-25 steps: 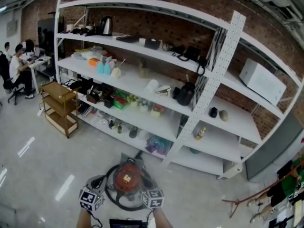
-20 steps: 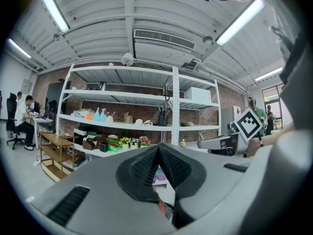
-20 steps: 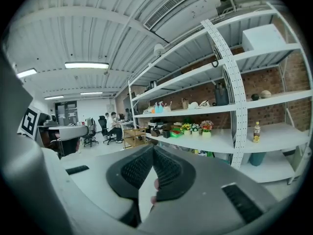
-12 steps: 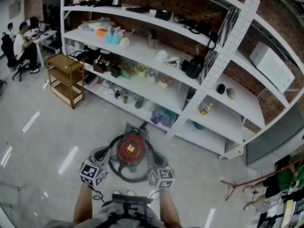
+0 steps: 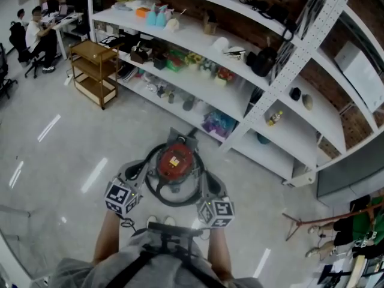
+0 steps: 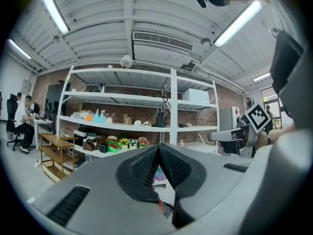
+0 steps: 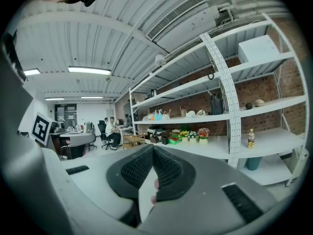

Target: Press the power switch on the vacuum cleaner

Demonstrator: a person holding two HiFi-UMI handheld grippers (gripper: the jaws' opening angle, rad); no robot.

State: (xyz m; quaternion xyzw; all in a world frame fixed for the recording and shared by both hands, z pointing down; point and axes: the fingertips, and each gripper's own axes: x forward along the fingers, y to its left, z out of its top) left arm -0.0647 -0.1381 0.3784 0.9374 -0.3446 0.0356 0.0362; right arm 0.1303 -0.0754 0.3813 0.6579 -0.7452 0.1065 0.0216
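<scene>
**Both grippers shut, vacuum on floor just beyond them**

Head view: red vacuum cleaner (image 5: 176,161) sits on the pale, glossy floor (image 5: 72,161), w/ a black hose (image 5: 170,201) looped round its near side. It lies btwn the two grippers left-to-right and a bit farther out than both. Left gripper (image 6: 157,150) is near-left of it and right gripper (image 7: 152,150) near-right; neither touches the vacuum body. Each gripper's marker cube shows close to the hose loop, but whether there's contact w/ the hose can't be told. Yellow label on top of the vacuum; the power switch itself is too small to pick out.

Left gripper view: jaws together, tips meeting in a point, nothing clamped. A sliver of red shows low down in the gap below the tips. Camera is aimed at the shelves and ceiling, not down at the vacuum.

Right gripper view: same, jaws closed tip to tip, nothing held. Something pinkish shows in the gap under the tips; can't tell what.

Far side: long white shelving (image 5: 198,44) against a brick wall, loaded w/ misc. items. Wooden cart (image 5: 93,71) stands far-left in front of it. Seated people (image 5: 39,23) at a desk, far left corner.
</scene>
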